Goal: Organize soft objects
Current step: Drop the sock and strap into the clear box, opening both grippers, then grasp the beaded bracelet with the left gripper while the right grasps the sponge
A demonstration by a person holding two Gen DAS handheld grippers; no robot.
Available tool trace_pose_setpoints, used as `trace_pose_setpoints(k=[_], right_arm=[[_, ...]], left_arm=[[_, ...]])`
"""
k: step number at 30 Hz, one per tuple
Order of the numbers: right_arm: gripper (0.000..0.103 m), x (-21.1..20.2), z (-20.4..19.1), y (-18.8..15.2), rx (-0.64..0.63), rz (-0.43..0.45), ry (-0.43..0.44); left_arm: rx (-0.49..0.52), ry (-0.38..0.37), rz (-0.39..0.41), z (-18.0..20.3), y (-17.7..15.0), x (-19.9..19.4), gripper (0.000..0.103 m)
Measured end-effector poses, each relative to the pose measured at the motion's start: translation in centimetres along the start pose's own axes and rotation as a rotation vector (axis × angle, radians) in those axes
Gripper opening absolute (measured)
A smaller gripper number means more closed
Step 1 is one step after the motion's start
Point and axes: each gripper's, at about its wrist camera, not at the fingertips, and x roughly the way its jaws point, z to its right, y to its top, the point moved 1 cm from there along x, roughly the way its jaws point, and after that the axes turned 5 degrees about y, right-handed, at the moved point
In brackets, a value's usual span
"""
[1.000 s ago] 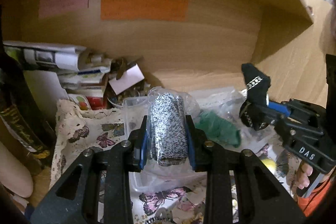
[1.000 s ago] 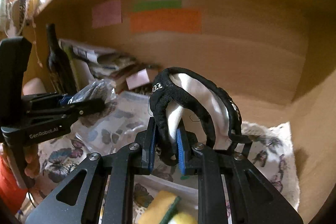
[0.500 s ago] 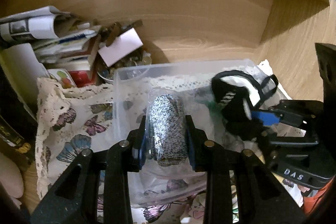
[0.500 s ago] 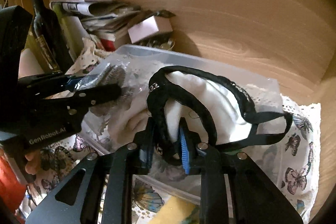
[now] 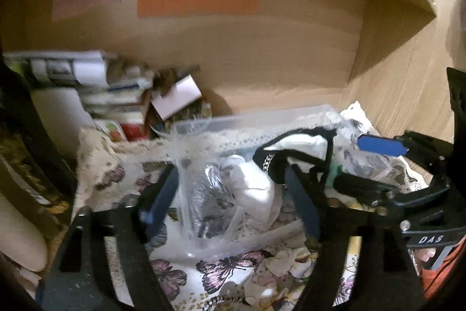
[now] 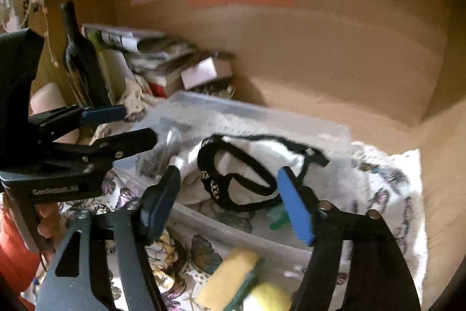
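Observation:
A clear plastic bin (image 5: 256,118) stands on a butterfly-print cloth (image 5: 227,267) inside a wooden shelf. In the bin lie a grey speckled fabric roll in a plastic bag (image 5: 212,203) and a white and black-strapped garment (image 5: 294,147), also in the right wrist view (image 6: 250,162). My left gripper (image 5: 233,200) is open, its jaws wide apart on either side of the bagged roll. My right gripper (image 6: 230,194) is open just in front of the garment. The bin's rim shows in the right wrist view (image 6: 262,110).
A dark bottle (image 6: 78,57), a stack of papers and boxes (image 5: 96,95) and a small white box (image 5: 177,98) crowd the back left. A yellow and green sponge (image 6: 233,281) lies on the cloth in front of the bin. The wooden side wall (image 5: 407,101) is at right.
Both grippers have opened. The bagged roll left my left jaws and the garment left my right jaws; both now lie in the bin. Both cameras have pulled back and tilted up.

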Motion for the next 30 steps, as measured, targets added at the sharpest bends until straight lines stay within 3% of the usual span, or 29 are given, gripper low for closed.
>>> trace_pose_setpoints(k=[1,3,6,14,23,30], right_arm=[[0.073,-0.8,-0.1,0.0,-0.007,0.022,-0.009],[0.079,-1.8,-0.4,-0.1,-0.014,0.057,-0.023],[0.084,-3.6,-0.9,-0.6,-0.027,0.101,-0.044],[0.084,-5.9,-1.4,-2.7,-0.032,0.143,-0.081],[0.083,-4.4,-1.4,-5.8,0.014,0.062,-0.054],[0.064,-2.4,-0.6,-7.4,0.086,-0.029,0.001]], left_arm=[[0.005,0.007,0.015,0.1,0.0,-0.6,0.095],[0.008,0.024,0.053,0.1,0.0,-2.1,0.103],[0.012,0.026,0.075,0.1,-0.3,-3.6,0.103],[0.012,0.041,0.056,-0.6,-2.6,-5.5,0.103],[0.055,0.063,-0.037,-1.0,-6.5,-4.8,0.103],[0.01,0.043,-0.106,-1.7,-8.7,-3.1,0.103]])
